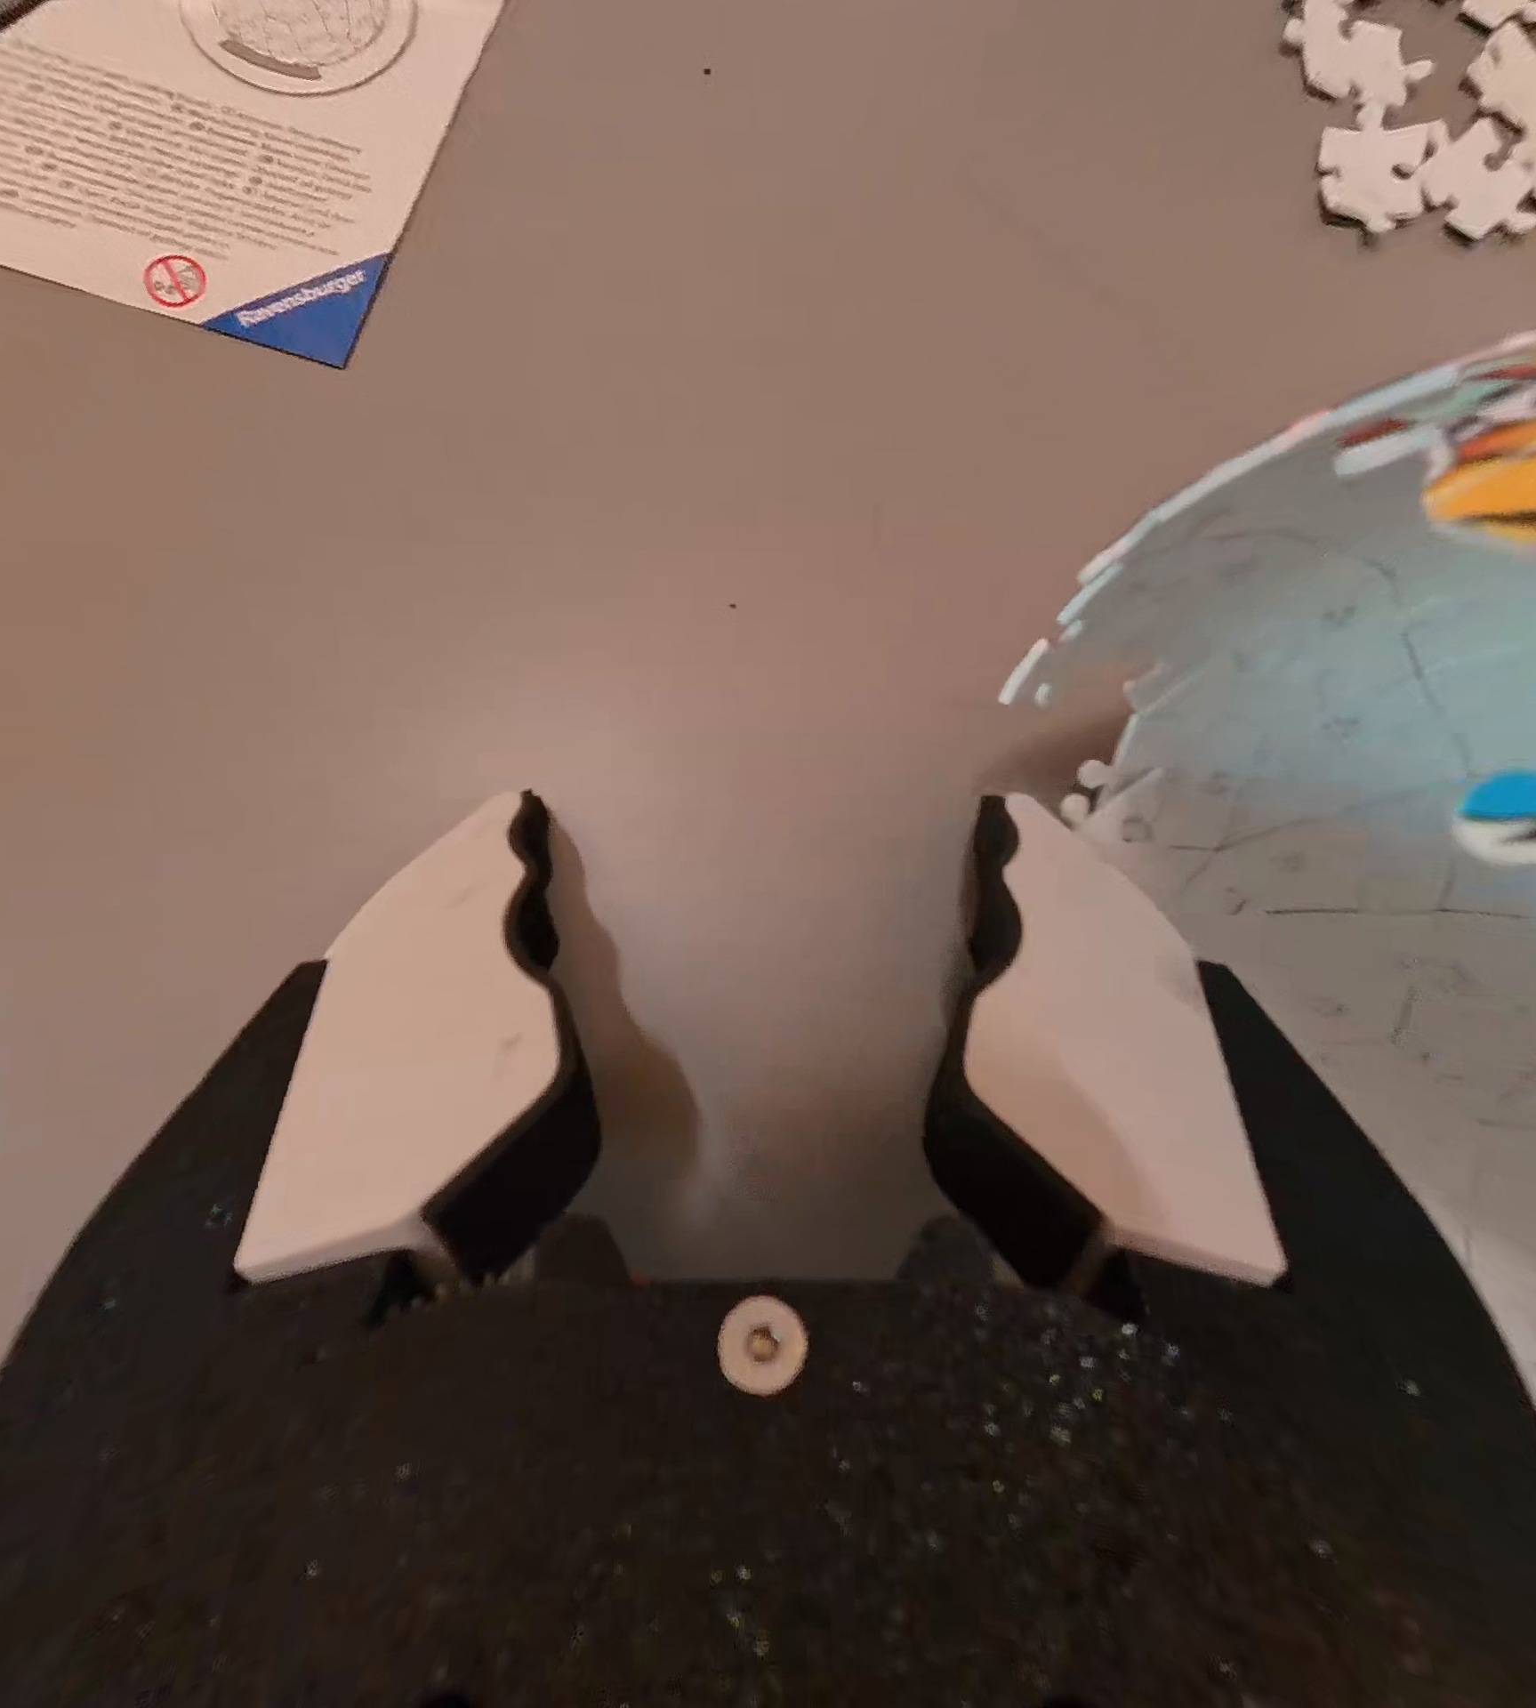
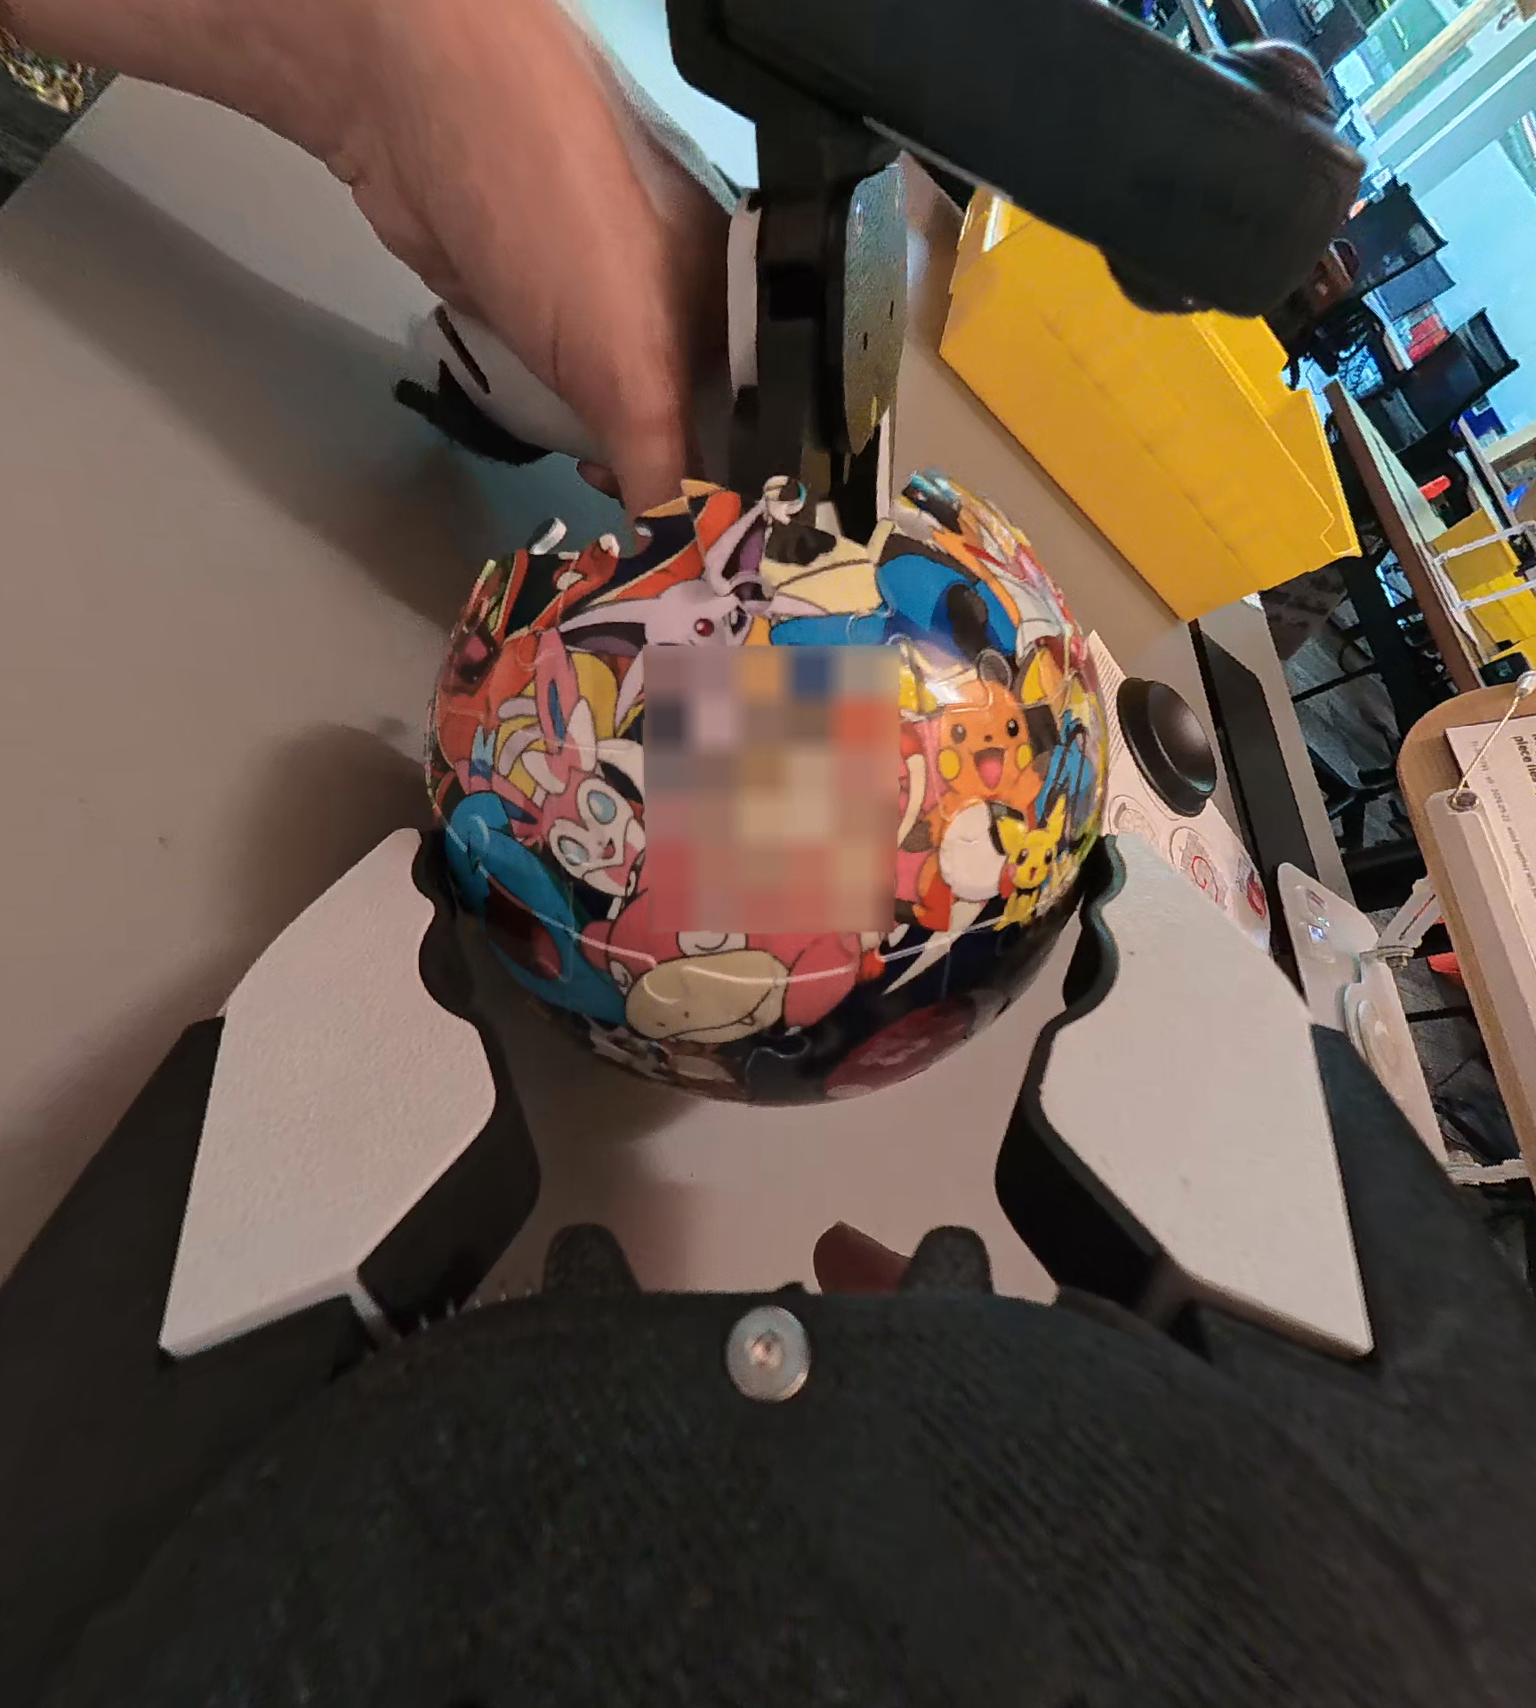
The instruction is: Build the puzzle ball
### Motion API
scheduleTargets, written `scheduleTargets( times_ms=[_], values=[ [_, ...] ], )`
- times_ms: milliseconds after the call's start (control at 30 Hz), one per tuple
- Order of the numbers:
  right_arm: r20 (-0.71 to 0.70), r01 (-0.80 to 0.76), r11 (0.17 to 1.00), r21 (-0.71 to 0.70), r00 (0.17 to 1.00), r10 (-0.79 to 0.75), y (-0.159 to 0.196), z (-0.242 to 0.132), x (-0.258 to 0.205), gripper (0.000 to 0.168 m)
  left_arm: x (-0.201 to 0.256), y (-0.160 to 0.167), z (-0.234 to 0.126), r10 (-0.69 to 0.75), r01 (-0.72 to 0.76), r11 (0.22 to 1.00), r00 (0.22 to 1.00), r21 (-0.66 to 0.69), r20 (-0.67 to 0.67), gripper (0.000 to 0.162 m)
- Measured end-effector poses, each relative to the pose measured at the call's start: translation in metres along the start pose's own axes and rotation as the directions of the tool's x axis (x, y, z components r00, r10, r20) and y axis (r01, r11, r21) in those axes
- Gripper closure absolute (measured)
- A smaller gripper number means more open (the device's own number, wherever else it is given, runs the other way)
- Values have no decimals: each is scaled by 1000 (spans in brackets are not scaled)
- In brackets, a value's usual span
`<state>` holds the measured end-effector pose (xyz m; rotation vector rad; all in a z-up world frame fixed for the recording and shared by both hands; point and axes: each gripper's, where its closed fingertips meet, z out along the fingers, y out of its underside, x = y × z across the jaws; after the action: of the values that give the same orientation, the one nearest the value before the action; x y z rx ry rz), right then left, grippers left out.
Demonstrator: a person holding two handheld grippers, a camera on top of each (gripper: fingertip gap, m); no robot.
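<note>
Plainly, the risk sits at the ball's open rim. Left wrist view, left to right: white printed instruction sheet at the far left corner of the grey tabletop; left gripper, jaws wide and empty, over bare tabletop; pale inner side of the half-built shell just beside its right finger; heap of loose white-backed puzzle pieces at the far right corner.

Right wrist view: a hand on the other gripper's handle, behind the ball. Multicoloured cartoon-printed plastic puzzle ball lies between the right gripper fingers, jaws wide, pads touching both sides; firm squeeze not certain.

Judgement: too hard a pinch could pop the interlocked pieces; too loose, the ball rolls.

Containers: yellow plastic bins beyond the tabletop's right edge; contents hidden.
</note>
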<state>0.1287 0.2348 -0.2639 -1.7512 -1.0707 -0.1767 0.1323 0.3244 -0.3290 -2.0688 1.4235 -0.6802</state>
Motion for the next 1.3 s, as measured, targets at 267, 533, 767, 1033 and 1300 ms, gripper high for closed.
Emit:
scheduleTargets(
  times_ms=[267, 533, 767, 1033, 1300],
  values=[
    [5, 6, 1000, -10, 1000, -6, 0, 0, -1, 41, 17, -5, -3, 61, -60, 998, 991, 12, -123, 70],
    [88, -15, 1000, -19, 996, 17, -2, 7, 3, 41, 7, 0, 6, 137, -138, 990, 989, -13, -52, 66],
    [162, -54, 998, -32, 985, 59, -1, 12, 7, 41, -2, 1, 3, 80, -80, 997, 997, 5, 2, 69],
    [178, -41, 998, -51, 983, 50, -5, 18, 8, 41, -28, -3, -12, 72, -73, 996, 997, 56, 15, 72],
    [175, -67, 996, -58, 982, 76, -5, 20, 9, 41, -19, 7, -6, 162, -162, 987, 987, -1, 8, 79]
  ],
)
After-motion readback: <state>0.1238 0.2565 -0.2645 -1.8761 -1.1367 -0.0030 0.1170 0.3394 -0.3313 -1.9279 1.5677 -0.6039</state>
